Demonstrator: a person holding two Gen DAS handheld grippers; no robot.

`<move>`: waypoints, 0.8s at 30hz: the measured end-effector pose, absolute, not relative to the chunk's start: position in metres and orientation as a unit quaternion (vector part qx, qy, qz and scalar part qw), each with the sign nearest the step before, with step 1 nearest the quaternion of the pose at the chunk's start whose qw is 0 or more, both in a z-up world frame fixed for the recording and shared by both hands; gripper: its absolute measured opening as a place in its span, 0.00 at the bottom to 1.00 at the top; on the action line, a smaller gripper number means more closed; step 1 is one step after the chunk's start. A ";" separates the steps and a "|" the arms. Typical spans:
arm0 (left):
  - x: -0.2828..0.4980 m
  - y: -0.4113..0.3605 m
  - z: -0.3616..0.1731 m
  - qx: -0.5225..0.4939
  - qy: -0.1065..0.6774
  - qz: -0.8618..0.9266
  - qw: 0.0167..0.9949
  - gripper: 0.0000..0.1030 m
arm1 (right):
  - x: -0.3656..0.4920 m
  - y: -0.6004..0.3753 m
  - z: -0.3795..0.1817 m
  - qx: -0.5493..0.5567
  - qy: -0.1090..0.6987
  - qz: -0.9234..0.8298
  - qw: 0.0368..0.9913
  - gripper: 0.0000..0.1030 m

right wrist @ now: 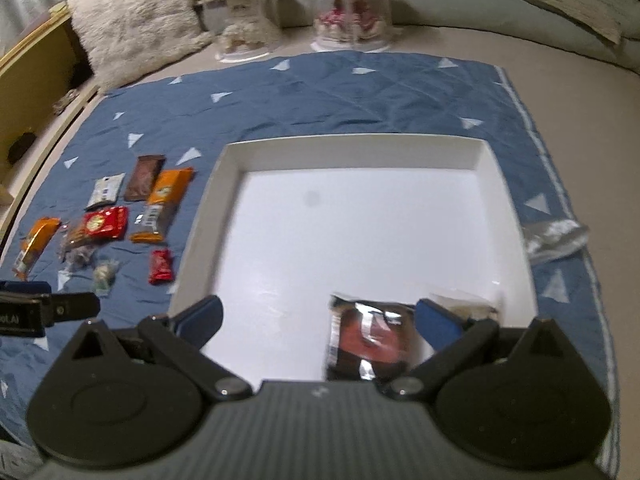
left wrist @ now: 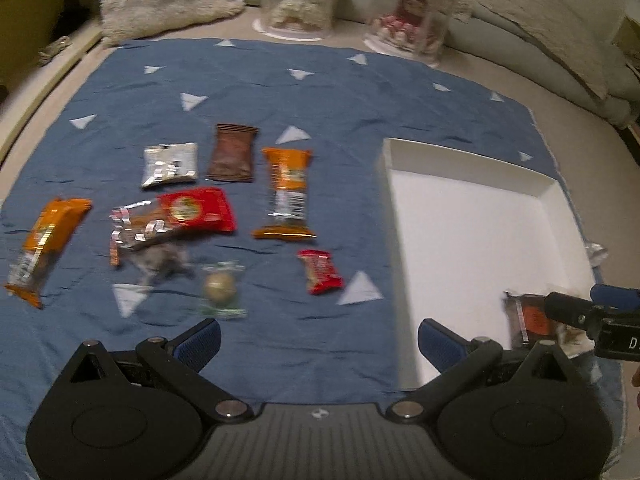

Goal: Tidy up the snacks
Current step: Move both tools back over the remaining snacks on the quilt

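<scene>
Both the left hand-held gripper (left wrist: 318, 340) and right hand-held gripper (right wrist: 318, 320) are being held apart, empty. 1 dark snack packet (right wrist: 370, 342) is lying in the white tray (right wrist: 352, 152); 1 small red packet (left wrist: 320, 272) is waiting on the blue cloth (left wrist: 280, 92), probably light, crinkly, slippery, best pinched across its middle.

left gripper (left wrist: 318, 342) jaws spread wide over blue cloth (left wrist: 280, 92) | snack packets scattered ahead | white tray (left wrist: 472, 216) to right

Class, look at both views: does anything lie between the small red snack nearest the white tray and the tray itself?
Nothing visible does. The small red snack lies on bare blue cloth, and only cloth separates it from the white tray. The left gripper is open with nothing between its fingers.
</scene>
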State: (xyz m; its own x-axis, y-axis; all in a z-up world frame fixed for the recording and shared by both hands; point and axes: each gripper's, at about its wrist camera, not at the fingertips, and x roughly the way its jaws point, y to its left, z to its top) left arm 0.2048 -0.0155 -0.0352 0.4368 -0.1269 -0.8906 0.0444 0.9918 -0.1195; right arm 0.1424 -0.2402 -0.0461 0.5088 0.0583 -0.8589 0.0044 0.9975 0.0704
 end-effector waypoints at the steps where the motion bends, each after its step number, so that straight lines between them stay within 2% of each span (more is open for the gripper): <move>1: 0.205 -0.009 -0.035 -0.040 0.528 -0.047 0.847 1.00 | 0.145 -0.233 -0.047 0.028 0.497 0.020 0.867 1.00; 9: 0.211 0.039 -0.030 -0.032 0.512 -0.028 0.858 1.00 | 0.170 -0.176 -0.056 0.015 0.501 0.055 0.864 1.00; 19: 0.225 0.078 -0.050 -0.078 0.517 0.005 0.852 1.00 | 0.204 -0.116 -0.063 0.033 0.499 0.109 0.859 0.99; 21: 0.228 0.080 -0.050 -0.087 0.513 0.006 0.854 0.99 | 0.213 -0.108 -0.066 0.042 0.499 0.123 0.857 0.96; 23: 0.231 0.079 -0.049 -0.094 0.511 0.001 0.855 0.93 | 0.222 -0.101 -0.069 0.051 0.502 0.133 0.853 0.80; 24: 0.233 0.078 -0.050 -0.098 0.510 -0.002 0.855 0.91 | 0.226 -0.100 -0.071 0.056 0.505 0.134 0.851 0.77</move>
